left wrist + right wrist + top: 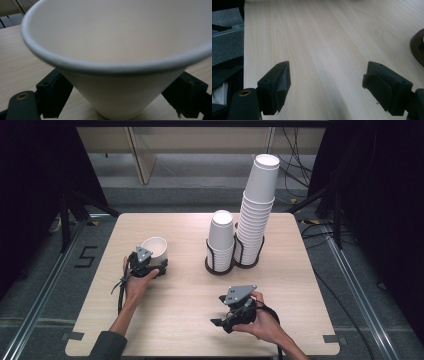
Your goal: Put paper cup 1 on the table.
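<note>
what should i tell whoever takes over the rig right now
Left gripper: shut on a single white paper cup, mouth up, at the table's left side.
Right gripper: open, holding nothing, low over the near right of the table.
Short cup stack and tall cup stack stand in the black holder at the far middle.
Done: one cup is in the gripper. Left: placing it, probably.

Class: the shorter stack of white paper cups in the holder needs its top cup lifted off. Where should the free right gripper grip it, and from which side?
Grip the top cup of the shorter stack on its side wall below the closed base, which faces up. Bring the right gripper in from the near-left, open table side, because the taller stack stands close on its right.
</note>
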The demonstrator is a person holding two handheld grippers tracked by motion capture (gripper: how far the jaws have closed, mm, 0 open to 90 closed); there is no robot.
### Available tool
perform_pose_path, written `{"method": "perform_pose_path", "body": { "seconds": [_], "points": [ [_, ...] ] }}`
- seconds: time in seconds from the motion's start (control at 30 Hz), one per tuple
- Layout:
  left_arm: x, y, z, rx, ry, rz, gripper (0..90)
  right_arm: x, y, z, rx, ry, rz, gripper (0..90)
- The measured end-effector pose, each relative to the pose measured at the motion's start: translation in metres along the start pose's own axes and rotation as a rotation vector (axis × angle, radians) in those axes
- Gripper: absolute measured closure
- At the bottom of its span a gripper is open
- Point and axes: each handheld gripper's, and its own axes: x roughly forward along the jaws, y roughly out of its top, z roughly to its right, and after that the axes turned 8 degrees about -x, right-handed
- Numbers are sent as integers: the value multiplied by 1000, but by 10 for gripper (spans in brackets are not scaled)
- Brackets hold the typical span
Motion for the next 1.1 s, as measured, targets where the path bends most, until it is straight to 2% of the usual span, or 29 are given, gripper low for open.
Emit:
{"method": "perform_pose_path", "body": {
  "seconds": [0.17, 0.37, 0.47, 0.6, 0.67, 0.7, 0.73, 0.8, 0.9, 0.93, 1.1],
  "points": [
    [-7, -2, 2, 3, -3, -29, 145, -2, -1, 3, 0, -4, 7, 217],
    [-19, -5, 1, -56, -16, -24, 145, -9, -1, 7, 16, -33, 27, 217],
    [-28, -7, 3, -41, -15, -35, 146, -14, -2, 9, 19, -46, 37, 218],
    [-36, -10, 5, -54, -17, -44, 145, -19, -4, 13, 41, -61, 48, 218],
    [-39, -11, 5, -40, -16, -51, 146, -21, -6, 13, 63, -68, 44, 218],
    [-40, -11, 5, -42, -16, -52, 145, -21, -6, 15, 44, -70, 53, 218],
    [-42, -12, 5, -46, -11, -51, 145, -22, -7, 15, 57, -74, 50, 218],
    [-47, -13, 6, -61, 0, -54, 145, -24, -7, 17, 52, -81, 55, 217],
    [-49, -16, 6, -58, -18, -64, 145, -27, -8, 18, 55, -88, 60, 217],
    [-50, -17, 7, -66, -13, -54, 146, -28, -8, 19, 62, -85, 54, 217],
    [-63, -24, 12, -66, -48, -44, 146, -36, -9, 21, 71, -111, 68, 217]
  ]
}}
